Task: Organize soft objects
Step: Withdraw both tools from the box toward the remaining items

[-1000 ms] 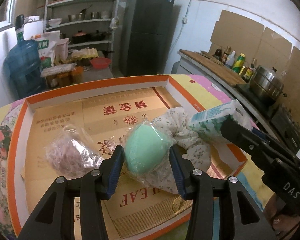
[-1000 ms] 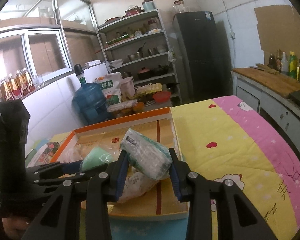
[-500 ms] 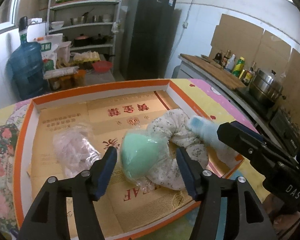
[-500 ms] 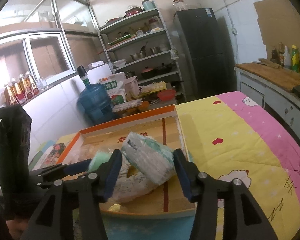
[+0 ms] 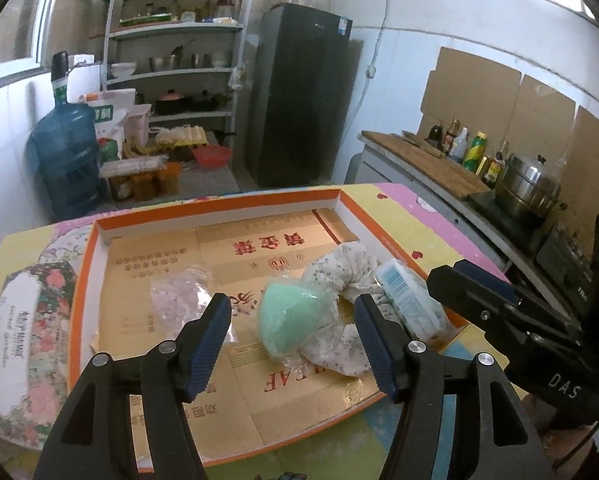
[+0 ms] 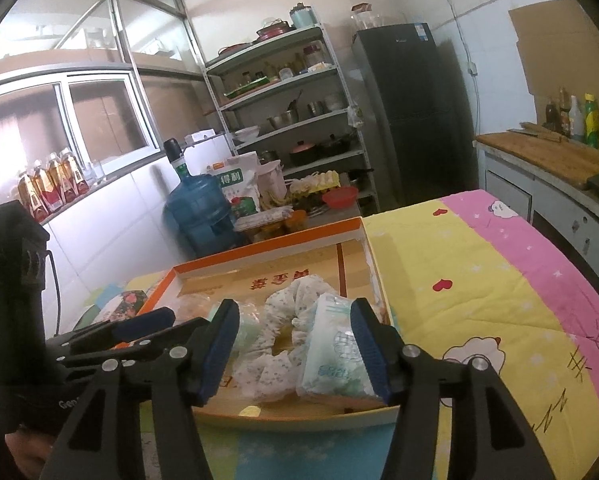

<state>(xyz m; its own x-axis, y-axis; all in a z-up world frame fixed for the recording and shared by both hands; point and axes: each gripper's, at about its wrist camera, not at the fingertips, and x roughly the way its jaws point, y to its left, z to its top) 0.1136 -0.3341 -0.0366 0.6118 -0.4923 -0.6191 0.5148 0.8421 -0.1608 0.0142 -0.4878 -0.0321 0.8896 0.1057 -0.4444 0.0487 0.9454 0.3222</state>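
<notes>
Both claws are hanging released over the shallow orange-rimmed cardboard tray (image 5: 99, 280).
Left gripper (image 5: 293, 338) is facing the mint-green wrapped sponge (image 5: 289, 322); right gripper (image 6: 293, 354) is facing the tissue pack (image 6: 333, 354) at the tray's right edge.

Pastel soft things in an orange-rimmed box

The mint-green sponge (image 5: 287, 320), a white cloth (image 5: 339, 280) sprigged with tiny flowers, and a pale blue-and-white tissue pack (image 5: 409, 300) lie in a tan box (image 5: 219, 204) with red lettering; the table cover (image 6: 479, 272) is yellow and pink with red hearts.
</notes>
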